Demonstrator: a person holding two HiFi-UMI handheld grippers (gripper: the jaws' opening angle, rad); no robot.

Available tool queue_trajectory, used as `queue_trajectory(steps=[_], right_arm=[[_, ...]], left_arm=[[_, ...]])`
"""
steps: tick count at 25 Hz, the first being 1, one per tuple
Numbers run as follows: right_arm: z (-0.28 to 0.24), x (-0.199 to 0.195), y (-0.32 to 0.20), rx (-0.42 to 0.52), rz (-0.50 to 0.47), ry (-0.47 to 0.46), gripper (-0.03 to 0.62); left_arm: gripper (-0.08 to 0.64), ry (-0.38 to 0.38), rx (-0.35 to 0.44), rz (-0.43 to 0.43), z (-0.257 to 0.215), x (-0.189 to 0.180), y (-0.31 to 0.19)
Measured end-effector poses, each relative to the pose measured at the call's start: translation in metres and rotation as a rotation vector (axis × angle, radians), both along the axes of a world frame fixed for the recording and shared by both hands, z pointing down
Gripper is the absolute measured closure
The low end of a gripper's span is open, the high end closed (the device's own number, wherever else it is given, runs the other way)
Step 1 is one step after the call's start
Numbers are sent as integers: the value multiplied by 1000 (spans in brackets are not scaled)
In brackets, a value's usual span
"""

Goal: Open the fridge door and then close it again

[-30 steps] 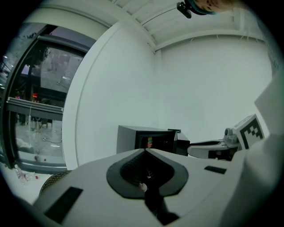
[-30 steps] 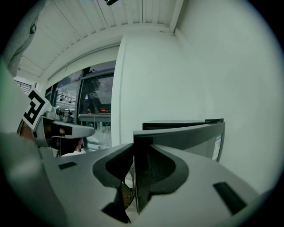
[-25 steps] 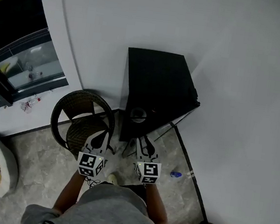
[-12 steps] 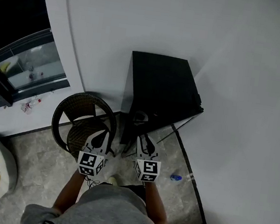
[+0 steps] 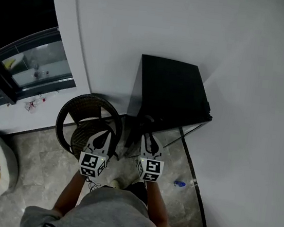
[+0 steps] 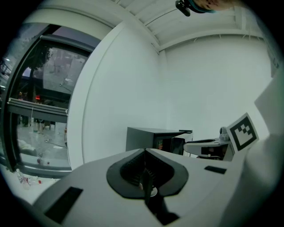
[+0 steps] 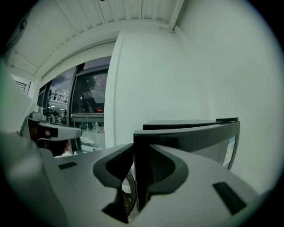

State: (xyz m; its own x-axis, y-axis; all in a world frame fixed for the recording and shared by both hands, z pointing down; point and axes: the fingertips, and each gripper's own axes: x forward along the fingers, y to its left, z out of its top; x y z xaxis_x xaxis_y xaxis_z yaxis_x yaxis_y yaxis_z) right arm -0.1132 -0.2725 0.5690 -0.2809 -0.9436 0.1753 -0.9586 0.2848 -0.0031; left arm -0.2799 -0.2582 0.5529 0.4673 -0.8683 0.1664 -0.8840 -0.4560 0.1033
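Plainly, your right hand-held gripper (image 5: pixel 150 142) carried the work: its jaws had just been closing around the free upright edge of the flat black door (image 7: pixel 142 146), and the pads looked to be pressed on both faces of it. That door belonged to the small black box-shaped fridge (image 5: pixel 174 88), which stood in the corner against the plain white wall (image 5: pixel 194 29). Whether the door was already cracked open could not be read. Your left hand-held gripper (image 5: pixel 100 142) hung off the fridge's left front corner, jaws together and holding nothing. It was on the side where the dark round wicker chair (image 5: pixel 91 124) sat just beside the fridge.

The likeliest trouble, as I judged it, was a slip. You held only a thin edge of smooth panel, so a pull straight back instead of along the hinge's arc could have dragged the pads off it. A hard tug against the seal might instead have shifted the light fridge off the wall. And a wide swing could have brought the door, or your left arm, against the chair beside the fridge.
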Motion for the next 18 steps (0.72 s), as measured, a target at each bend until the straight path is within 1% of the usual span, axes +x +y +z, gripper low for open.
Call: queue_trajectory(steps=[12, 18], right_arm=[[2, -7, -26, -8, -9, 10, 482], [1, -10, -35, -7, -8, 21, 485]], left_arm=[[555, 0, -20, -37, 8, -13, -6], [555, 3, -33, -43, 14, -11, -10]])
